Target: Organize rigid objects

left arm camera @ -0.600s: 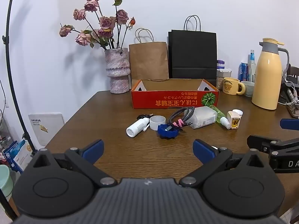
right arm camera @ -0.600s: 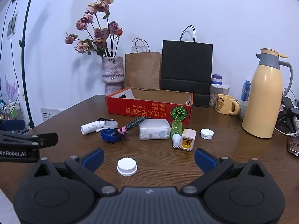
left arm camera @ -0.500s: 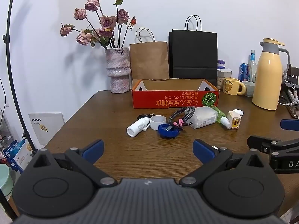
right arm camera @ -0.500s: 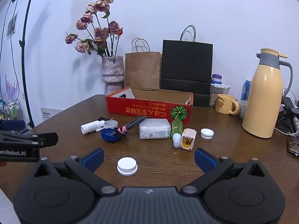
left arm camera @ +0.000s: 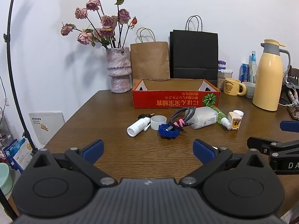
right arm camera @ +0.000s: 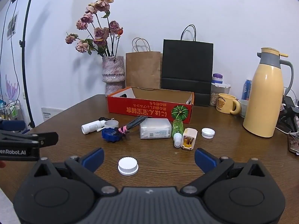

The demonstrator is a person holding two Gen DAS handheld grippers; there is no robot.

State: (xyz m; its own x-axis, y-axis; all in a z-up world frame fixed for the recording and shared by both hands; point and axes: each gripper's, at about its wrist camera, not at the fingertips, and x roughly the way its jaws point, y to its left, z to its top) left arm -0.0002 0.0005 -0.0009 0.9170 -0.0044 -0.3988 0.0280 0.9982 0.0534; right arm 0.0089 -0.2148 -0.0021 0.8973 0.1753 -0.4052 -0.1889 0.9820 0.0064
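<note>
Left gripper (left arm camera: pixel 147 150), right gripper (right arm camera: pixel 149 158) wide, empty.

A clutter of small items (left arm camera: pixel 179 121) lies before the box (left arm camera: pixel 175 99) (bags (left arm camera: pixel 193 54) stand behind it).

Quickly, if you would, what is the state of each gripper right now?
Left gripper: open, holding nothing.
Right gripper: open, holding nothing; a white cap lies on the table between its fingers.

Left tool (left arm camera: pixel 148 150) jaws wide apart, empty; right tool (right arm camera: pixel 149 157) likewise, both tilted down.
</note>
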